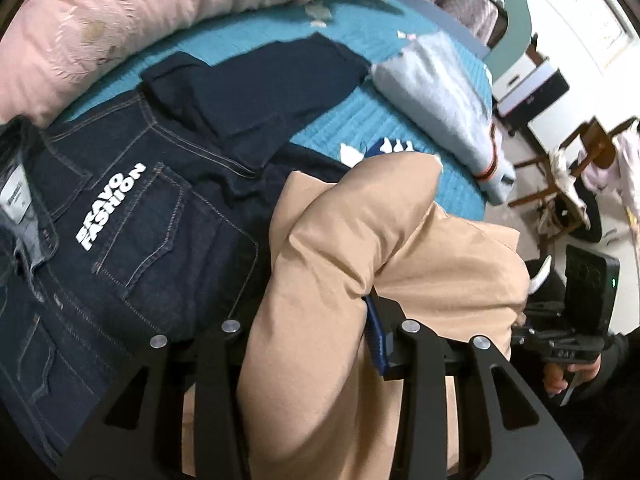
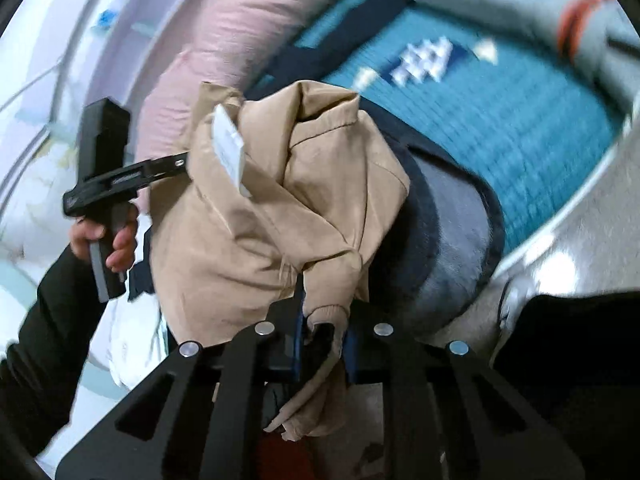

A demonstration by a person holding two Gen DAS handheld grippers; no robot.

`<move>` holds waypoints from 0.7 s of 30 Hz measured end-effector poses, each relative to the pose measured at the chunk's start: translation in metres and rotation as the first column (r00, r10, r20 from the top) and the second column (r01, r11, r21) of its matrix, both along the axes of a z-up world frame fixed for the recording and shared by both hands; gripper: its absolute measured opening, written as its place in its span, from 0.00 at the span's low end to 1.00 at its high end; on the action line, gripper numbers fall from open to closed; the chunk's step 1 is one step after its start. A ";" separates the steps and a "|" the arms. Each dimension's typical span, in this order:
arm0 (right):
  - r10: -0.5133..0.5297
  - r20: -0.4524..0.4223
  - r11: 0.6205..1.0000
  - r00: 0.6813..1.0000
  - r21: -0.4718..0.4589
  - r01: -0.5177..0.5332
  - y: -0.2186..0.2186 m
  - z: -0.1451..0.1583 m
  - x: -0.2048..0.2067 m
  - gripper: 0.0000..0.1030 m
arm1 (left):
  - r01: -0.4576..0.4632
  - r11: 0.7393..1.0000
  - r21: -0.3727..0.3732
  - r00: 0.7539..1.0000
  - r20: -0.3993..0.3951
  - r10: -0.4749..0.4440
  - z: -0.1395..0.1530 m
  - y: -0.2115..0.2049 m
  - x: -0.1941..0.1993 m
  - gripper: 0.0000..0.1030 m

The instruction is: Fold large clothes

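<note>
A large tan garment [image 1: 360,264] hangs bunched between both grippers above the bed; it also shows in the right wrist view [image 2: 264,216] with a white label. My left gripper [image 1: 320,340] is shut on the tan garment, whose cloth drapes over its fingers. My right gripper [image 2: 320,344] is shut on a ribbed cuff or hem of the same garment. The right gripper body shows at the right of the left wrist view [image 1: 576,320]; the left gripper body shows at the left of the right wrist view [image 2: 108,184].
Dark jeans [image 1: 132,232] and a navy garment [image 1: 264,92] lie on the teal bedcover [image 1: 380,128]. A pink pillow [image 1: 100,28] lies at the back, a folded grey garment [image 1: 440,96] at the right. A wooden chair [image 1: 576,168] stands beyond the bed.
</note>
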State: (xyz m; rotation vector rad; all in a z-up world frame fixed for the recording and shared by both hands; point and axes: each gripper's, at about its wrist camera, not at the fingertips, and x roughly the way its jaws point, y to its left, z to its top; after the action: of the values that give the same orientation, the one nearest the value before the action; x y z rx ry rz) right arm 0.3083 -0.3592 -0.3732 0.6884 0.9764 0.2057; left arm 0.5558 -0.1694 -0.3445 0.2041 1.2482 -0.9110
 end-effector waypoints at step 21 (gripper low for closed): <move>-0.065 0.171 0.998 0.983 0.028 0.061 -0.061 0.072 0.006 0.13 | -0.065 0.965 -0.255 0.989 0.110 0.096 0.092 -0.029 -0.005 0.34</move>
State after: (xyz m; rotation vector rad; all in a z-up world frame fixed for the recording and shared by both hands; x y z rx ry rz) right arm 0.3144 -0.4199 -0.3014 0.7091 0.7873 0.2168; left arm 0.5509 -0.1989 -0.2521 0.0068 1.0106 -0.9622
